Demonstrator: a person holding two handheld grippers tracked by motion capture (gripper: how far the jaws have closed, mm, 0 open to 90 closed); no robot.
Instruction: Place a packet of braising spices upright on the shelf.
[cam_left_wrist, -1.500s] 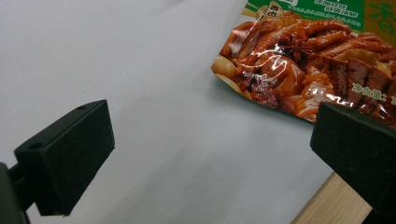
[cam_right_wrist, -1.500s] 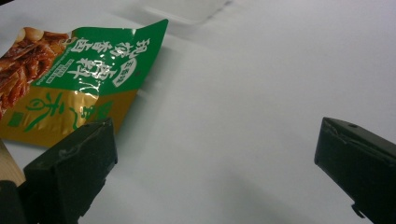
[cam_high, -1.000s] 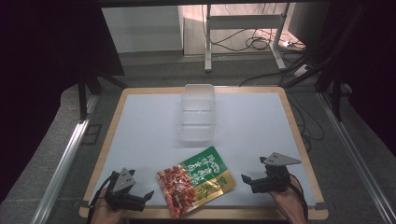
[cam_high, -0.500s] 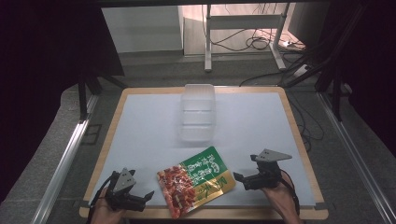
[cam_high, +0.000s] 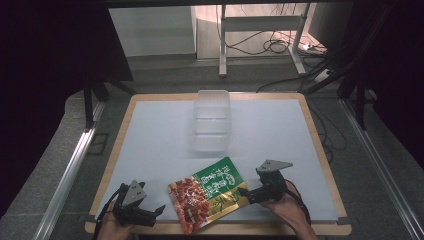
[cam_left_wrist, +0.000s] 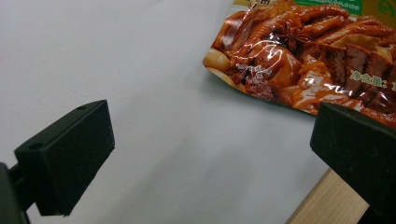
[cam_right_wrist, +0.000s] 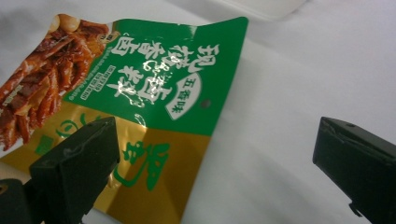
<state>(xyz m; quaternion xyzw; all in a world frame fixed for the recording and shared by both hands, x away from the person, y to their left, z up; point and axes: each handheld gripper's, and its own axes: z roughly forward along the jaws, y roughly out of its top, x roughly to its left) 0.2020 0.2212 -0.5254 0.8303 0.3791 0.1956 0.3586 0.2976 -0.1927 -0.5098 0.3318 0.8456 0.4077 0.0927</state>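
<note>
The pouch (cam_high: 208, 194) looks light, floppy and slick, so the wide-open, empty right claw (cam_high: 243, 192), just beside its gold edge, should pinch there; the left claw (cam_high: 159, 210) gapes empty.

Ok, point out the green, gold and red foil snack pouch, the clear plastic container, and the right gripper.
green, gold and red foil snack pouch (cam_high: 210, 195): high view, middle of its printed face.
clear plastic container (cam_high: 212, 121): high view, its middle section.
right gripper (cam_high: 242, 191): high view, midway between its fingertips, at the pouch's edge.
</note>
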